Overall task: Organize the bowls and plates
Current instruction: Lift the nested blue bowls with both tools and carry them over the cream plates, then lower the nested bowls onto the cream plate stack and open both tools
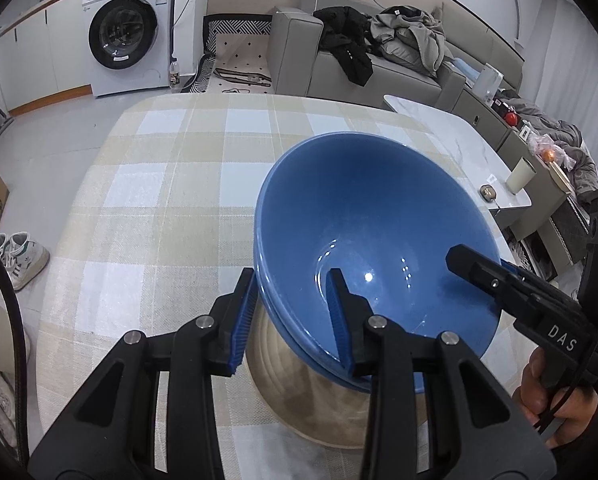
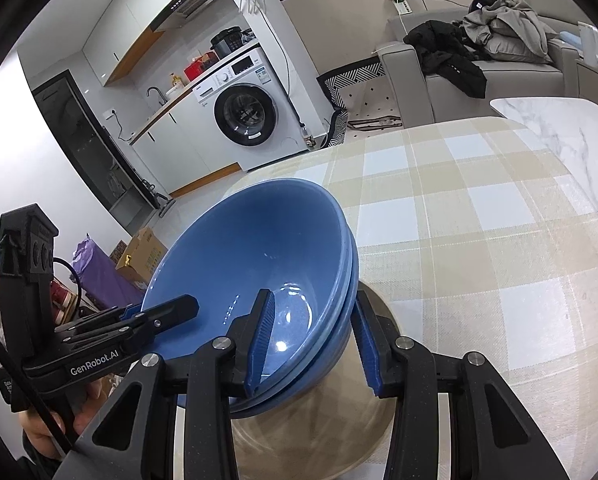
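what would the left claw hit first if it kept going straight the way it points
Probably the blue bowls it straddles: their rim sits between its fingers. Below them lies the beige plate, though depth is unclear.

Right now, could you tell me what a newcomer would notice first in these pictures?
The blue bowls, nested and tilted, fill the middle, above a beige plate on the checked tablecloth. The left gripper and right gripper straddle opposite rims. Behind, a washing machine stands by the kitchen counter.

Nested blue bowls (image 1: 363,216) — tilted, above a beige plate (image 1: 319,412)
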